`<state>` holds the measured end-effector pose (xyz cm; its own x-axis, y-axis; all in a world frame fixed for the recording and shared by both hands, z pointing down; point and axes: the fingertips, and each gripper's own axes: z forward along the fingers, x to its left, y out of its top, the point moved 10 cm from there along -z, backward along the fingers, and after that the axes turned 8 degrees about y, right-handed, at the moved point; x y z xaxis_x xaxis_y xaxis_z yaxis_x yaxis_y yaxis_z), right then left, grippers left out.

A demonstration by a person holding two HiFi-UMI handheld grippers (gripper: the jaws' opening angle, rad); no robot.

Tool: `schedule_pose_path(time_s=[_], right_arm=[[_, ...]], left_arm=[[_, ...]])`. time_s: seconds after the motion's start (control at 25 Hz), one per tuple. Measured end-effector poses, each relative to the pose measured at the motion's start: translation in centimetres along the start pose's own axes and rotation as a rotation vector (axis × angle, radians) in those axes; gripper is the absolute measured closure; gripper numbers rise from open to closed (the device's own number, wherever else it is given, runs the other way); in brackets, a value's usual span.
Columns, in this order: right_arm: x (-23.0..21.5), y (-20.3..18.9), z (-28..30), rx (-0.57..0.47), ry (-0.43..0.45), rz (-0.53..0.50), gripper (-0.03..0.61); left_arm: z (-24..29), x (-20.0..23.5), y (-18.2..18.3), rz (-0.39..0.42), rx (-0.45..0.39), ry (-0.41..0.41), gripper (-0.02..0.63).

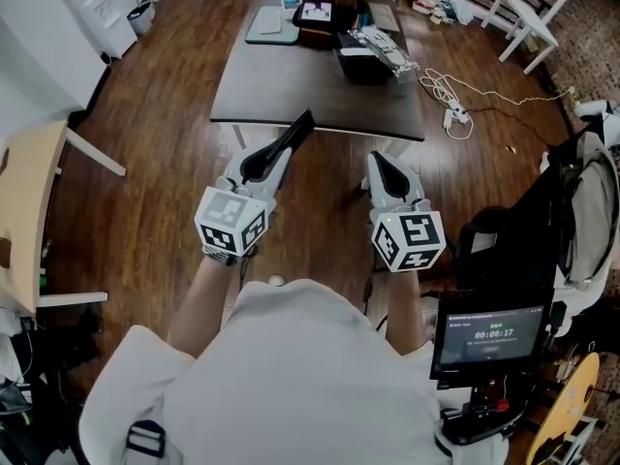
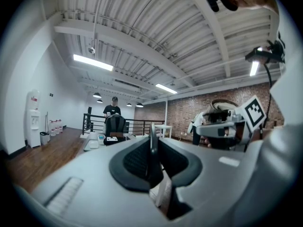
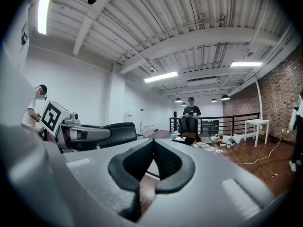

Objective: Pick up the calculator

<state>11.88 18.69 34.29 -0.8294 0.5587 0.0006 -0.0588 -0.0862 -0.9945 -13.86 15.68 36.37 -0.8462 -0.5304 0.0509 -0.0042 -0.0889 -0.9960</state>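
Both tongs pressed together, empty: left tongs (image 1: pixel 308 116), right tongs (image 1: pixel 373 158); calculator unresolved in far-end clutter on counter (image 1: pixel 291 85) ahead; left nearer.

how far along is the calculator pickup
Nothing done yet. In hand: nothing, left gripper and right gripper are shut, empty, short of the table. Still to do: reach what looks like the calculator at the table's far end, and grab it.

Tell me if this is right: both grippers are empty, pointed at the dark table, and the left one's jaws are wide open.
Not quite: the left gripper view shows the left gripper with jaws closed together, not wide open. It and the right gripper are empty, pointed at the dark table.
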Motion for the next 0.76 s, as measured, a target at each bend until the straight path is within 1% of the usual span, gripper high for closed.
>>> schedule_pose_path(time_s=[0.48, 0.76], right_arm=[[-0.8, -0.5, 0.8, 0.000, 0.005, 0.008, 0.577], [-2.3, -0.9, 1.4, 0.002, 0.005, 0.014, 0.577]], left_arm=[[0.8, 0.4, 0.2, -0.010, 0.006, 0.020, 0.554], [2.4, 0.3, -0.1, -0.013, 0.016, 0.023, 0.554]])
